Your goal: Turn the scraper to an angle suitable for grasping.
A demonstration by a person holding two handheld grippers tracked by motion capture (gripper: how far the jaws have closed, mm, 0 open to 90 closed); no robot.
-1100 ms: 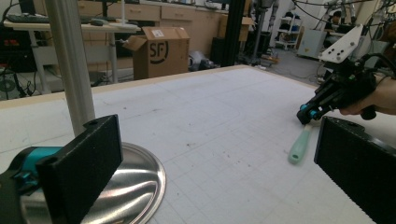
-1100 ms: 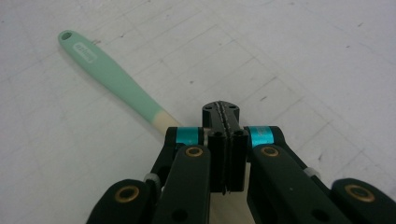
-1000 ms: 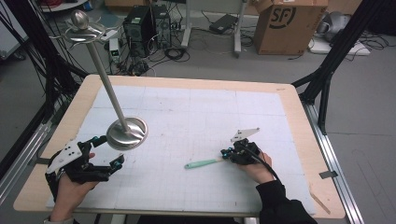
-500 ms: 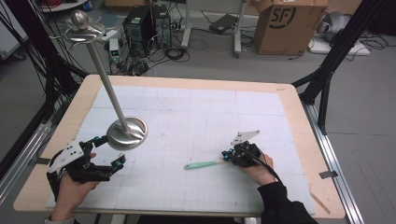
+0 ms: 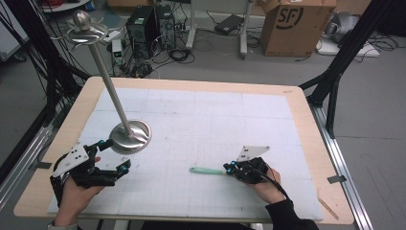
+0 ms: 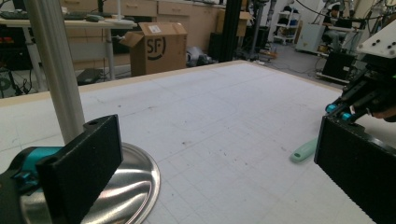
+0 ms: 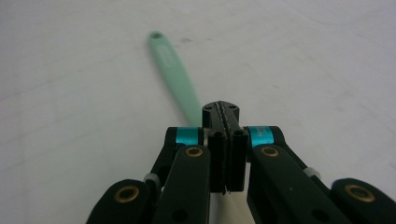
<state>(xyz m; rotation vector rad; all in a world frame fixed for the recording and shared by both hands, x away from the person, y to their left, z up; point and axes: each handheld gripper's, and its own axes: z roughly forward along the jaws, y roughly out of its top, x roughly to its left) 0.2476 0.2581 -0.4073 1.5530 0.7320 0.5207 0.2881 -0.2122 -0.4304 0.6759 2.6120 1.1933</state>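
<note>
On the bench (image 5: 306, 120), covered by a white gridded mat (image 5: 206, 124), there are two loose things: one metal stand (image 5: 130, 136) with a round, shiny base and a tall pole topped by a ball, and one mint-green handled utensil (image 5: 207, 171).

The stand sits at the near left part of the mat, its pole leaning up and away toward the far left. The green utensil lies flat near the front middle, its free end pointing left; its working end is hidden between the jaws, so its kind cannot be told.

Two grippers are held, one in each hand. The left gripper (image 5: 115, 155) rests low at the near left, just beside the stand's base, forearm coming in from the bottom edge; its jaws stand wide apart, released, one jaw next to the base rim in the left gripper view (image 6: 215, 163). The right gripper (image 5: 230, 168) lies low at the near right, pointing left, its jaws clenched together on the end of the green utensil (image 7: 175, 79), which stretches away from the jaws across the mat.
</note>
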